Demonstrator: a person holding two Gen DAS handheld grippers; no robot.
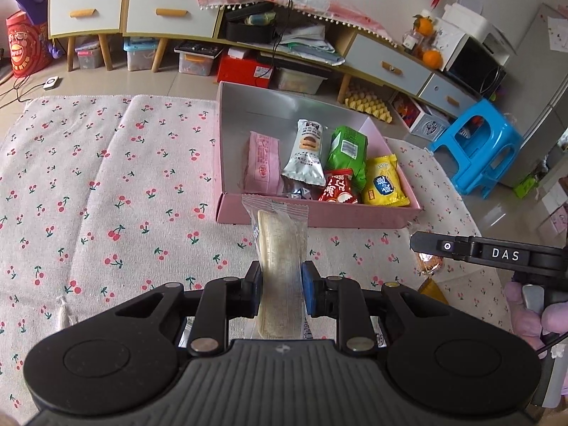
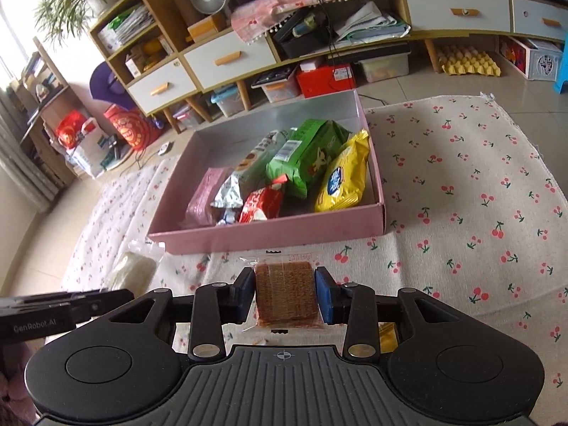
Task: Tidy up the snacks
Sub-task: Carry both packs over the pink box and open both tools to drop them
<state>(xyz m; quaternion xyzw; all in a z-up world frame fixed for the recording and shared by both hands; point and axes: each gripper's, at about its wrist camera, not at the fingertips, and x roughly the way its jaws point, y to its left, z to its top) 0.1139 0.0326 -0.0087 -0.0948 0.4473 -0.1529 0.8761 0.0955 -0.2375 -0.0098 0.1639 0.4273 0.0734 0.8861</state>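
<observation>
- Left tool [image 1: 281, 293] clamped on a pale cream wafer pack [image 1: 280, 248] in clear wrap, pads pinching both long sides, pack sticking forward with its crimped end right at the near wall of the pink box [image 1: 319, 217].
- Right tool [image 2: 285, 293] squeezed shut around a brown square biscuit pack [image 2: 285, 291], also clear-wrapped, held flat just short of the box's near wall.
- Same pink box sitting on the cherry-print cloth [image 1: 106, 177], silvery inside, open top.
- Already in the box, bunched toward the near right corner: pink wrapper [image 1: 264, 163] lying on the left, white-grey cake pack [image 1: 307, 152] next to it, green bag [image 1: 348, 152] leaning over the others, small red packet [image 1: 337, 188] against the near wall, yellow pack [image 1: 383, 181] furthest right.
- Far half of the box bare silver.
- From the right wrist view, pale wafer pack showing low on the left beside the left tool's arm, near the box's front-left corner.
- Another orange-ish wrapper [image 1: 431, 287] lying on the cloth under the right tool, too hidden to say much.
- Background stuff: low cabinet with white drawers [image 1: 159, 10], blue stool [image 1: 475, 152] off to the right, yellow egg tray [image 2: 468, 62] on the floor.
</observation>
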